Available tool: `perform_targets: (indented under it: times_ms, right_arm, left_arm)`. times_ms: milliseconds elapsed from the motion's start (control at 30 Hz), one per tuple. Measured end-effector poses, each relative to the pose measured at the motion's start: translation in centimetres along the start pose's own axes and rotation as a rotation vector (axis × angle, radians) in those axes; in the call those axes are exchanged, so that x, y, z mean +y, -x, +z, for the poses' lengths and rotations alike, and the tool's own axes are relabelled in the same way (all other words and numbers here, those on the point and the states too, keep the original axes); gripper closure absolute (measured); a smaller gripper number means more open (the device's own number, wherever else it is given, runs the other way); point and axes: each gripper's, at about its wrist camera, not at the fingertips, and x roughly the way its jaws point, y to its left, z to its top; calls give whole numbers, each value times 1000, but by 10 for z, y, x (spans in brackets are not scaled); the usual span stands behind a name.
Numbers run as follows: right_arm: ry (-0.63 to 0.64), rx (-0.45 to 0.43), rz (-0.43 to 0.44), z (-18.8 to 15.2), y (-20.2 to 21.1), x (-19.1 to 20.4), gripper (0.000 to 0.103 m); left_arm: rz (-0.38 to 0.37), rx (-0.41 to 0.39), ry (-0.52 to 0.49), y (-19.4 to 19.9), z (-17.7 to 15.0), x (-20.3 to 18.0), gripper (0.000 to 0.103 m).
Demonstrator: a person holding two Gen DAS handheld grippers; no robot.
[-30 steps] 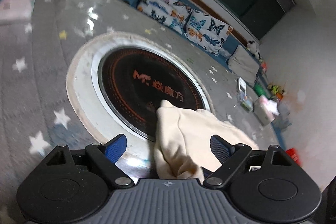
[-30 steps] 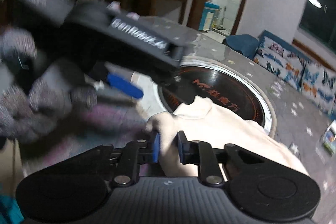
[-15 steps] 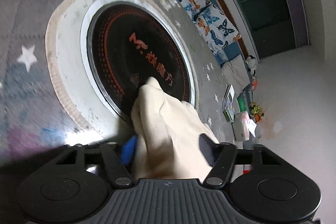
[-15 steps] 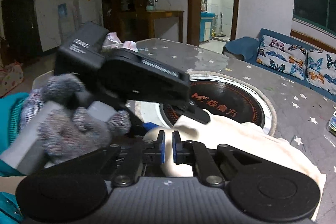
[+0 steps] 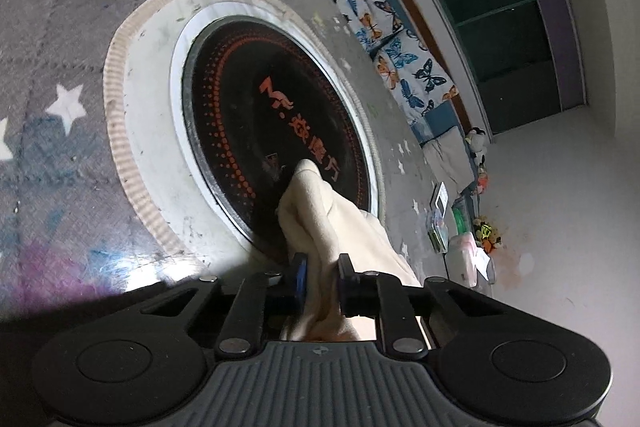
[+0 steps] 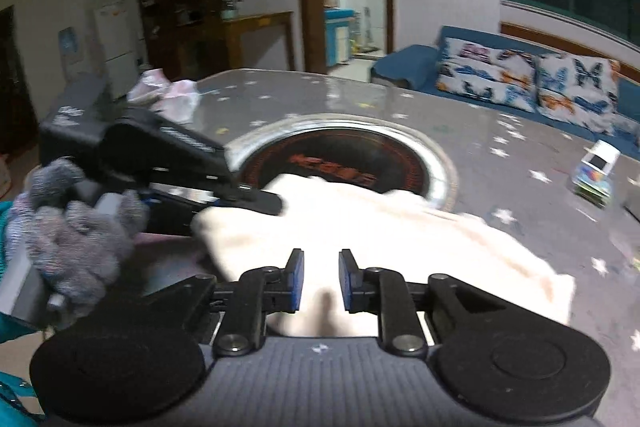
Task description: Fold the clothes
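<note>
Cream garment (image 6: 360,227) motion-blurred; near edge hidden behind right gripper (image 6: 320,281).

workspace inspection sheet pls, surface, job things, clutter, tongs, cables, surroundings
surface: grey star-print table cover, with a round black cooktop set in a pale ring.
job's things: cream garment bunched on the table, one end lying over the cooktop edge.
clutter: pink crumpled item at the far side; small boxes at the right edge.
tongs: left tongs shut on a fold of the garment; right tongs parted over the cloth, gripping nothing.
cables: nothing seen.
surroundings: blue sofa with butterfly cushions, dark window, open doorway, wooden shelves; a gloved hand holds the left tool.
</note>
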Motion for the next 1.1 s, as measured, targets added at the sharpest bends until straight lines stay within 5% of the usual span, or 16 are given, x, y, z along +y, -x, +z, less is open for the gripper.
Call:
perform_targets:
  times_ms: [100, 500, 733, 867, 1100]
  right_arm:
    - [-24, 5, -42, -5, 1, -15, 60]
    - [-342, -14, -290, -32, 20, -117, 61]
    - [-455, -1, -282, -43, 1, -145, 62]
    - [-463, -19, -249, -42, -4, -143, 87]
    - [-419, -71, -310, -40, 20, -141, 93]
  left_arm:
    - [1, -23, -41, 4, -1, -6, 89]
    - [60, -93, -301, 10, -15, -33, 91]
    - [86, -122, -474, 10, -27, -54, 91]
    - [95, -122, -527, 8, -30, -63, 91]
    - [67, -101, -584, -5, -36, -89, 91]
